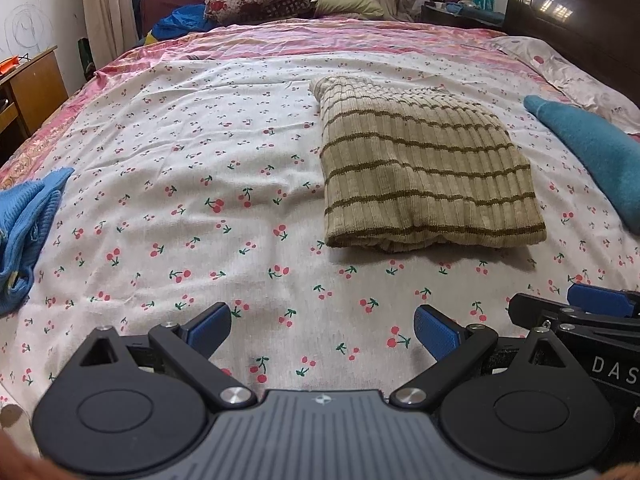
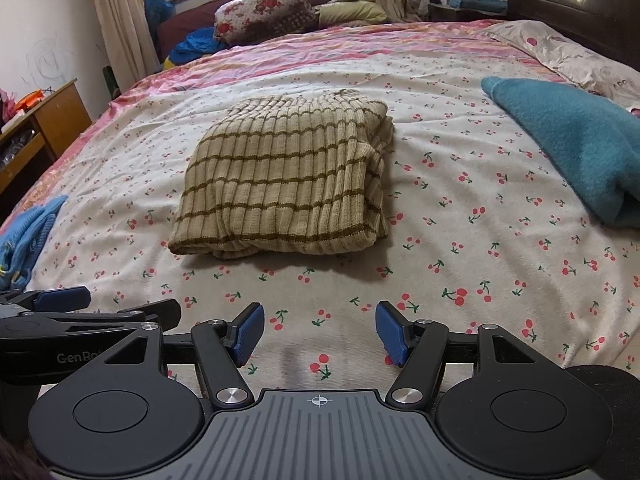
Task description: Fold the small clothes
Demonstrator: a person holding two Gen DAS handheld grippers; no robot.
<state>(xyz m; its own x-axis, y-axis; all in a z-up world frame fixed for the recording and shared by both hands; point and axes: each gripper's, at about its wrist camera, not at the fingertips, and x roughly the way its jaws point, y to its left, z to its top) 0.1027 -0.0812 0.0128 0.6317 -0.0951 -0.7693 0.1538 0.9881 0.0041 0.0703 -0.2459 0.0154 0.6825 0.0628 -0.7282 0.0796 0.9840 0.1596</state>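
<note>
Cherry-print bed [image 2: 460,208]: folded striped sweater [image 2: 284,184] lies just beyond both grippers, nearer the right gripper [image 2: 320,330]; left gripper [image 1: 322,330] likewise spread, empty.

Left of the left tongs [image 1: 323,330], the blue knit [image 1: 26,232] runs off the picture's edge, so its full shape cannot be told. Right of the right tongs [image 2: 320,330], the teal cloth [image 2: 576,148] is likewise cut off. Ahead of both tongs, the folded sweater [image 2: 288,184] hides its own inner layers. The clutter [image 2: 452,0] by the headboard, far ahead, is too small to identify. The left tongs' body is partly cut off in the right wrist view.
</note>
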